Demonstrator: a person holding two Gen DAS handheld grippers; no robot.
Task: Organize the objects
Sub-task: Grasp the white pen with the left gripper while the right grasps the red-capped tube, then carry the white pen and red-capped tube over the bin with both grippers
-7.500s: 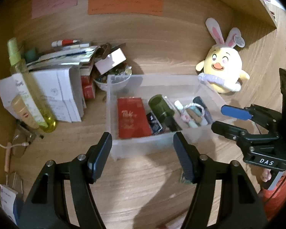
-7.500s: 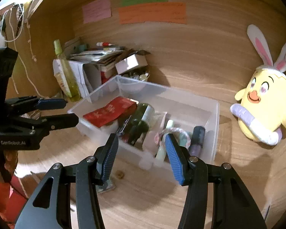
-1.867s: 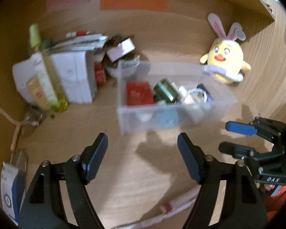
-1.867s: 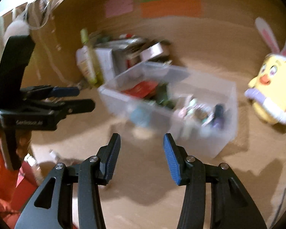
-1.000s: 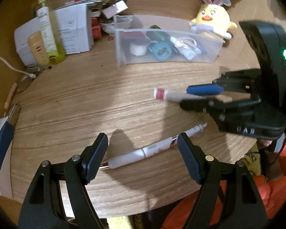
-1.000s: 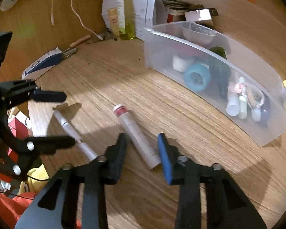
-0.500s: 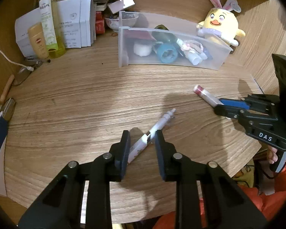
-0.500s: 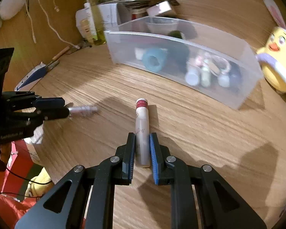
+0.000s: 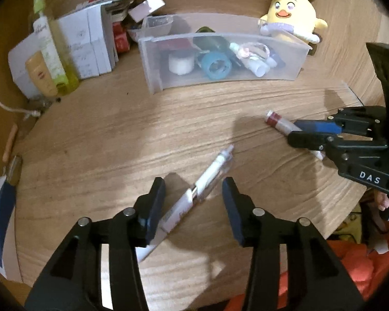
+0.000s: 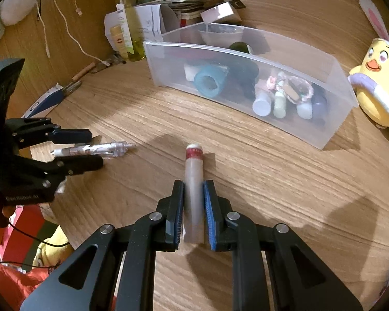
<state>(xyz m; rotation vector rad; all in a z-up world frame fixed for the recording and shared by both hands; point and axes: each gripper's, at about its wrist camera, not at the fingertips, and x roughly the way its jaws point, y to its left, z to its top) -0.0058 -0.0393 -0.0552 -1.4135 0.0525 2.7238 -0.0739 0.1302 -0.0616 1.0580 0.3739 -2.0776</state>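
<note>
A white pen (image 9: pixel 212 171) lies slanted on the wooden table between the fingers of my left gripper (image 9: pixel 193 184). Its jaws are opening and the right finger stands clear of the pen. From the right wrist view the same pen (image 10: pixel 116 146) sits in the gap of the left gripper (image 10: pixel 96 147). My right gripper (image 10: pixel 193 184) is shut on a pale tube with a red band (image 10: pixel 193 165), which points toward the bin. That tube (image 9: pixel 277 121) and right gripper (image 9: pixel 293 131) show at the right. The clear plastic bin (image 9: pixel 285 72) (image 10: pixel 324 119) holds several small items.
A yellow plush chick (image 9: pixel 290 18) (image 10: pixel 376 83) stands right of the bin. A tall green bottle (image 9: pixel 46 41) and white boxes (image 9: pixel 90 41) crowd the back left. A blue and white packet (image 9: pixel 0 220) lies at the left. The table's front edge and orange clothing are close below.
The left jaws, nearly closed around the pen half a second ago, have spread wider. The right gripper stays clamped on the tube and has barely moved.
</note>
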